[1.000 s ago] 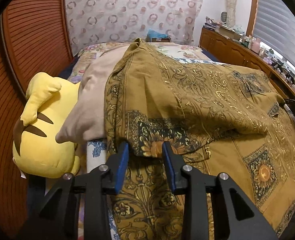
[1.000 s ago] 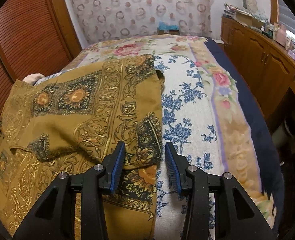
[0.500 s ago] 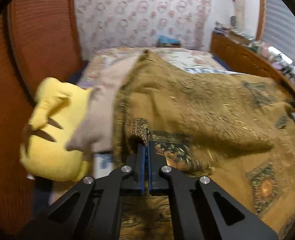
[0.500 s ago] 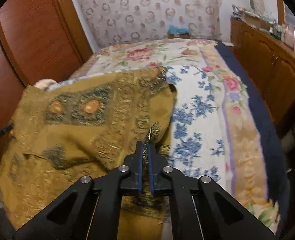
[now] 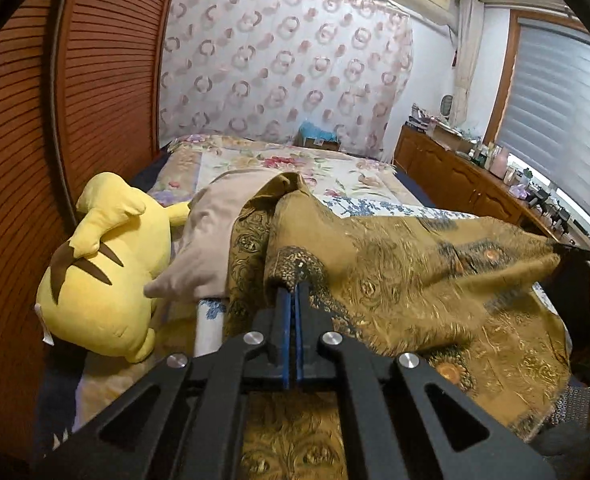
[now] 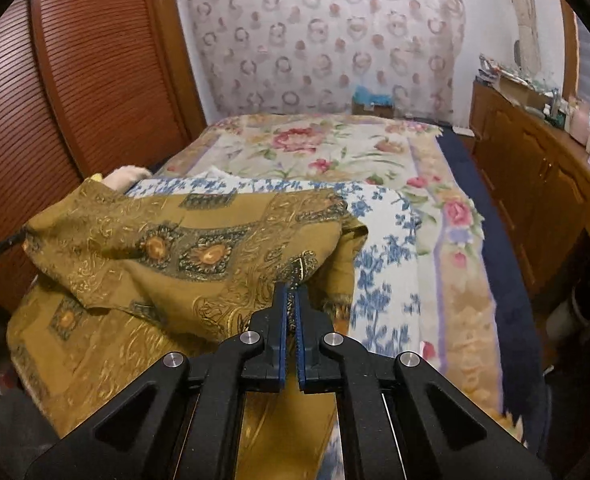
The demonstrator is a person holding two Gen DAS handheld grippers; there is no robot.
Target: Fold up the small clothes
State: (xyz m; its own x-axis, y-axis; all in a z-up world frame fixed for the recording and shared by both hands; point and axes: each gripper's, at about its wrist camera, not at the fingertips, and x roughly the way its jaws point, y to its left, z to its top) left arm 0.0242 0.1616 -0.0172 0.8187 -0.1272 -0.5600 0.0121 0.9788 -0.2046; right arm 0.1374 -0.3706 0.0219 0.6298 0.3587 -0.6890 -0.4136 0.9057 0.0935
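Both my claws, left claw & right claw, pinch near corners of the soft, limp mustard-gold patterned garment; it sags between grips over the floral bed.

The mustard-gold patterned garment lies across the flowered bedspread, lifted between two grippers. Left of it sit a beige cloth and yellow plush toy; a wooden dresser stands right.
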